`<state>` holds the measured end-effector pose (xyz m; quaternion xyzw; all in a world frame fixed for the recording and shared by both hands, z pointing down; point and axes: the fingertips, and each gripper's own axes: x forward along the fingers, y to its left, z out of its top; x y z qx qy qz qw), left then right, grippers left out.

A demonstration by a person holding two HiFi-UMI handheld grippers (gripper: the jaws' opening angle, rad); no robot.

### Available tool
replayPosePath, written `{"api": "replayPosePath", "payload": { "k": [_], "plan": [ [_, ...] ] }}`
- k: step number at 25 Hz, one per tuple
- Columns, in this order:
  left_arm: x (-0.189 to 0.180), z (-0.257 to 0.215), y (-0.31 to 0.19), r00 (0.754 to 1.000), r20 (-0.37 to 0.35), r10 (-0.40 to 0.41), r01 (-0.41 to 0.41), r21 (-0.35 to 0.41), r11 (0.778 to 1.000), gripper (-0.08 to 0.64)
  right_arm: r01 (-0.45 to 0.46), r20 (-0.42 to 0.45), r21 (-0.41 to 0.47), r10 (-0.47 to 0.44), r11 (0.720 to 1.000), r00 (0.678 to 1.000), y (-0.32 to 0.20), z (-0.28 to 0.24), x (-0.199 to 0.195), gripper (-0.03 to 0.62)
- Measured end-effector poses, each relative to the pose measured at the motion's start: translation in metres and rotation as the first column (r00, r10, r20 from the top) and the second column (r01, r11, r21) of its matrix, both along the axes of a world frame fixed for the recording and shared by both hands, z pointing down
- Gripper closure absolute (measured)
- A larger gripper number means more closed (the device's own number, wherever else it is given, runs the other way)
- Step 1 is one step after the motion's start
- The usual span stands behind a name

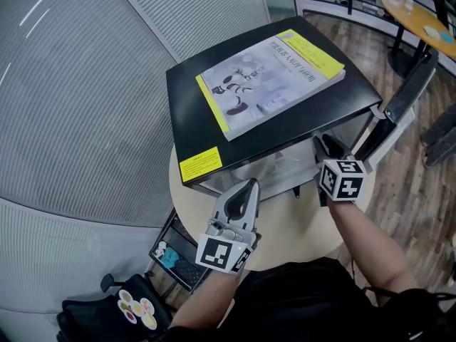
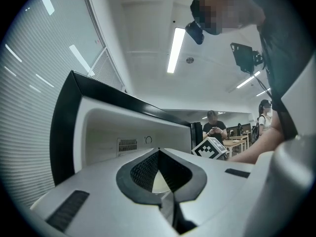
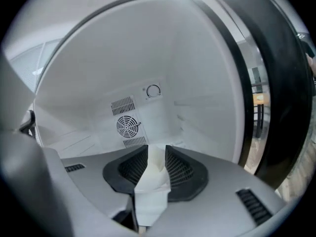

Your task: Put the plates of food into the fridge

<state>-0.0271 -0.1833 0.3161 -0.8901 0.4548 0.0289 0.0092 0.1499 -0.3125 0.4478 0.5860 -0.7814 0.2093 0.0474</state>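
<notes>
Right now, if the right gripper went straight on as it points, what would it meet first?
Probably the fridge back wall, near the round fan grille. The way before the right gripper looks free, though depth is unclear.

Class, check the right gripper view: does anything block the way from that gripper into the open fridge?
Nothing visible does. The right gripper faces straight into the fridge, whose white compartment looks bare to the back wall. The door stands swung aside.
</notes>
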Motion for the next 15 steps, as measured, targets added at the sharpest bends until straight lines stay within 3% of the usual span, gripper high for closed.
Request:
{"api": "replayPosePath", "payload": {
  "k": [9,15],
  "plan": [
    [-0.041,-0.009,0.033,1.0,-0.001,0.022,-0.022,0.028,0.999,0.558,0.016,-0.052,0.136,-0.009,0.991,0.999,0.046,-0.029,-0.021,0.482],
    [-0.086,-0.011,0.061,1.0,0.003,0.009,-0.009,0.03,1.0,0.558,0.057,-0.131,0.245,-0.025,0.968,0.991,0.087,-0.046,-0.047,0.482]
  ]
}}
